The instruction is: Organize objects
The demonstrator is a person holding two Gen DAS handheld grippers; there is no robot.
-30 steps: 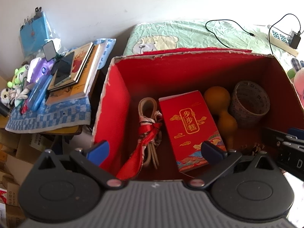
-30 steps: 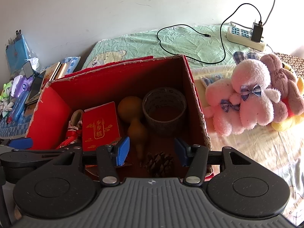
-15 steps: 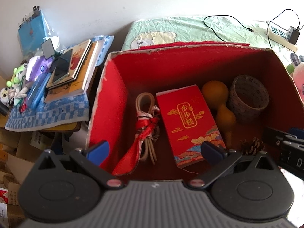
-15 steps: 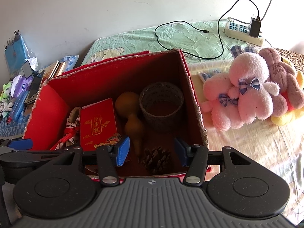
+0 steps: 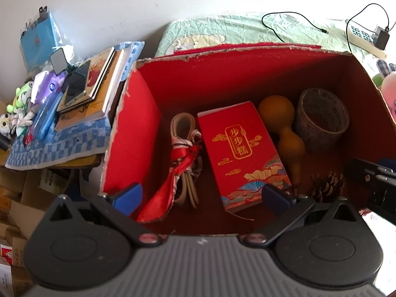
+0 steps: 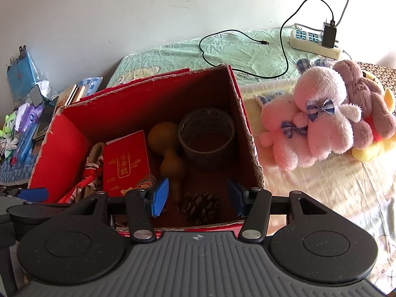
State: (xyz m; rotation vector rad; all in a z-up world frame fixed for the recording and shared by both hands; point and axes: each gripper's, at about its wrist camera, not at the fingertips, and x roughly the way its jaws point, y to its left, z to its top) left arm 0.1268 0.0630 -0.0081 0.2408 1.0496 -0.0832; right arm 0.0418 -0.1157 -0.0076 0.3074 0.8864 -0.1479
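A red cardboard box (image 5: 133, 128) (image 6: 61, 146) stands open on the bed. Inside lie a red packet with gold lettering (image 5: 240, 148) (image 6: 125, 163), a tan gourd (image 5: 282, 121) (image 6: 168, 153), a woven cup (image 5: 321, 118) (image 6: 206, 133), a pine cone (image 5: 326, 185) (image 6: 200, 206) and a coiled rope with red ribbon (image 5: 184, 153) (image 6: 95, 163). My left gripper (image 5: 201, 196) hovers open above the box's near left edge. My right gripper (image 6: 198, 198) is open over the pine cone, holding nothing.
Pink and yellow plush toys (image 6: 321, 118) lie right of the box on the bed. A power strip (image 6: 314, 40) with a black cable (image 6: 222, 49) sits behind. Left of the box, a side table (image 5: 57, 146) carries books, a phone and small toys.
Both grippers have drawn back and up from the box, so more of its floor and the pine cone show. Nothing inside the box moved.
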